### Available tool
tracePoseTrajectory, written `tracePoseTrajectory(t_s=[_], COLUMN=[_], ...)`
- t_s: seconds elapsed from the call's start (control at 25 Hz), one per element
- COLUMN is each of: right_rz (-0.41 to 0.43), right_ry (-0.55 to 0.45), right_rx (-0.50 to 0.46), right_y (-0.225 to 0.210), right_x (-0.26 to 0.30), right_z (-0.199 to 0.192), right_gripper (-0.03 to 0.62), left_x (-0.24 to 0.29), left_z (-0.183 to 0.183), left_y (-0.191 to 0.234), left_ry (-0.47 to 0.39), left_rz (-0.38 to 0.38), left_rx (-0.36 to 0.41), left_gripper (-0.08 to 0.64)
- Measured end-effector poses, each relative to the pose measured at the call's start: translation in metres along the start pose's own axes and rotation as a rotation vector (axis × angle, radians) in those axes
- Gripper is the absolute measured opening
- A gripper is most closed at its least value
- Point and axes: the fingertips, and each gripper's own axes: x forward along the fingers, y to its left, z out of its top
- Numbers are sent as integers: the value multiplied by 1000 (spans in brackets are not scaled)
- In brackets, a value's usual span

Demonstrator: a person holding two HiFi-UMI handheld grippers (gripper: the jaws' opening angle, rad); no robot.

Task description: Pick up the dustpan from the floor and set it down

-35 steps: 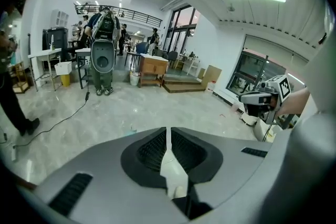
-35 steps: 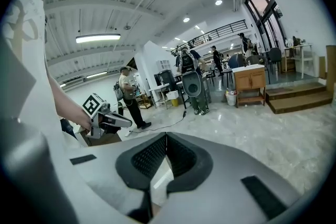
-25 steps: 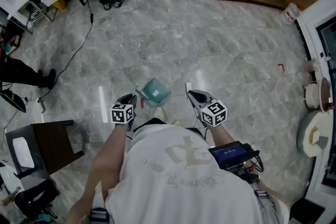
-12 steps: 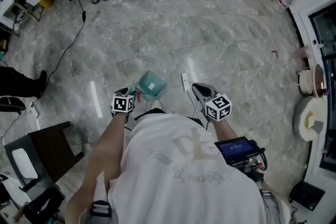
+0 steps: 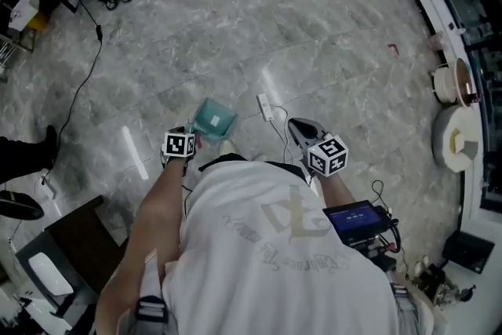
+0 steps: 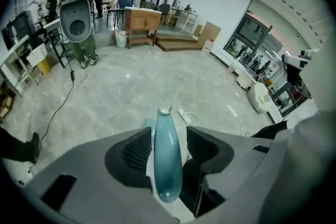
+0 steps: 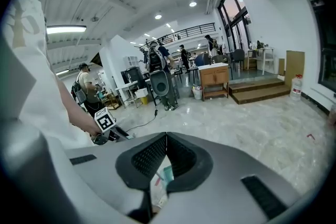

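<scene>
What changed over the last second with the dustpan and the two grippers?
The left gripper is letting go: its jaws are opening, and the handle of the dustpan stands between them with a gap to each pad. The dustpan itself has hardly shifted and is still in front of the person, near the power strip. The right gripper has stayed shut and empty.

one dustpan [image 5: 213, 120], one power strip [image 5: 264, 106]
</scene>
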Motion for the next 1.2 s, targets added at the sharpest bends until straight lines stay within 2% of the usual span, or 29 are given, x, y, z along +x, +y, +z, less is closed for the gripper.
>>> tracePoseTrajectory(t_s=[0.32,0.44,0.64,0.8,1.2], right_rz=[-86,-106,-118,-118,-86], right_ry=[10,9,14,12,-2], right_rx=[47,56,63,62,34], right_y=[-7,-9,-7,-4,1], right_x=[-30,-37,-35,-35,-22], right_z=[-18,-21,-23,-19,-9], right_gripper=[17,17,17,17,17], left_x=[18,19,21,16,-10], left_z=[-12,-14,-9,-3,14], left_y=[-3,1,7,2,1], left_ry=[94,101,130,116,21], left_rz=[17,53,76,71,59], left_rx=[58,62,40,39,65], left_gripper=[202,130,117,115,112])
